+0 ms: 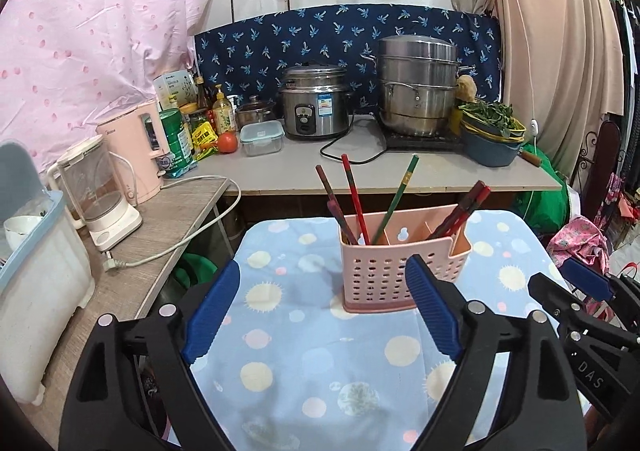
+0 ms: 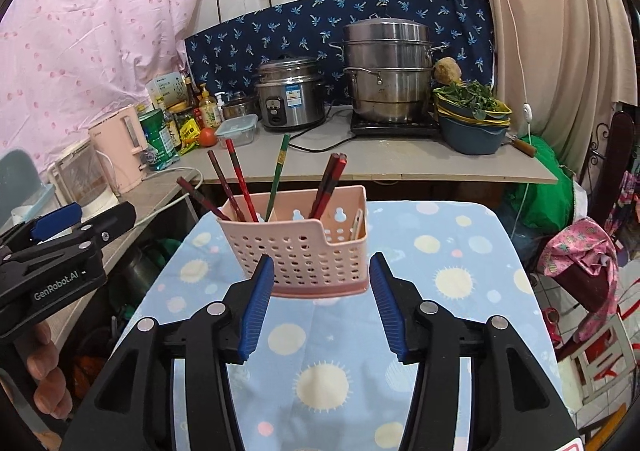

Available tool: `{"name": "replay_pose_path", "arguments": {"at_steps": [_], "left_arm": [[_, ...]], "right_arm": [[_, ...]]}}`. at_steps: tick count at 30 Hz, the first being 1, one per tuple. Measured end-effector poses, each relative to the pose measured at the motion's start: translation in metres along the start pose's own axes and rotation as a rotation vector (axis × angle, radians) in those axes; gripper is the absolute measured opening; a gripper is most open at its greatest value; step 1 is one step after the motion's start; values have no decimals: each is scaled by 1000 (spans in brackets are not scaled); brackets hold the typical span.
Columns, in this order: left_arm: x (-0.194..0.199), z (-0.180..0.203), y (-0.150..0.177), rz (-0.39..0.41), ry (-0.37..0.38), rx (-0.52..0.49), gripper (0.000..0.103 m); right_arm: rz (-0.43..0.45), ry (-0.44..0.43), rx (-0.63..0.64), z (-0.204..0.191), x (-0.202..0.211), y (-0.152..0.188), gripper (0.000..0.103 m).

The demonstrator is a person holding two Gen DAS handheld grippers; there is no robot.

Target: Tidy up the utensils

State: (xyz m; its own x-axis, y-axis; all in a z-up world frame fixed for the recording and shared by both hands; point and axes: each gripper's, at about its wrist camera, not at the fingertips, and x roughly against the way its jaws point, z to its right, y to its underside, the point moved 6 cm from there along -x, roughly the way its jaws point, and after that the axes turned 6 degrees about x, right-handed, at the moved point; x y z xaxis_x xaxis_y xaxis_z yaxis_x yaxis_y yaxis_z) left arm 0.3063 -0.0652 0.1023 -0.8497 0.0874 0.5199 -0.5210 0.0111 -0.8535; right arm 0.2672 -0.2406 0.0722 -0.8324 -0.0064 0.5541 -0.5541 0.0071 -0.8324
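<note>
A pink perforated utensil holder stands on a table with a blue dotted cloth. Its left compartment holds red, dark and green chopsticks; the right one holds a dark red pair. My left gripper is open and empty, just in front of the holder and to its left. My right gripper is open and empty, straddling the holder's front face without touching it. The right gripper also shows in the left wrist view, and the left gripper in the right wrist view.
A counter behind holds a rice cooker, a steamer pot, bowls with greens, bottles and a tomato. A side shelf at left carries a blender, a pink kettle and a loose power cord.
</note>
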Motion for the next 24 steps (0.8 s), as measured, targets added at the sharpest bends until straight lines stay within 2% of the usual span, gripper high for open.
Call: {"name": "replay_pose_path", "arguments": {"at_steps": [8,16,24], "left_arm": [[14,-6,28,-27,-4,7,89],[16,-10,52,-65,-12,21,90],[13,-14,70,-96,-17,25,92]], "right_arm": [[0,45,35,-8,20,23,54],[-10,80,67,-17,27,42,57],[-26,77,47,-17,27,56,70]]}}
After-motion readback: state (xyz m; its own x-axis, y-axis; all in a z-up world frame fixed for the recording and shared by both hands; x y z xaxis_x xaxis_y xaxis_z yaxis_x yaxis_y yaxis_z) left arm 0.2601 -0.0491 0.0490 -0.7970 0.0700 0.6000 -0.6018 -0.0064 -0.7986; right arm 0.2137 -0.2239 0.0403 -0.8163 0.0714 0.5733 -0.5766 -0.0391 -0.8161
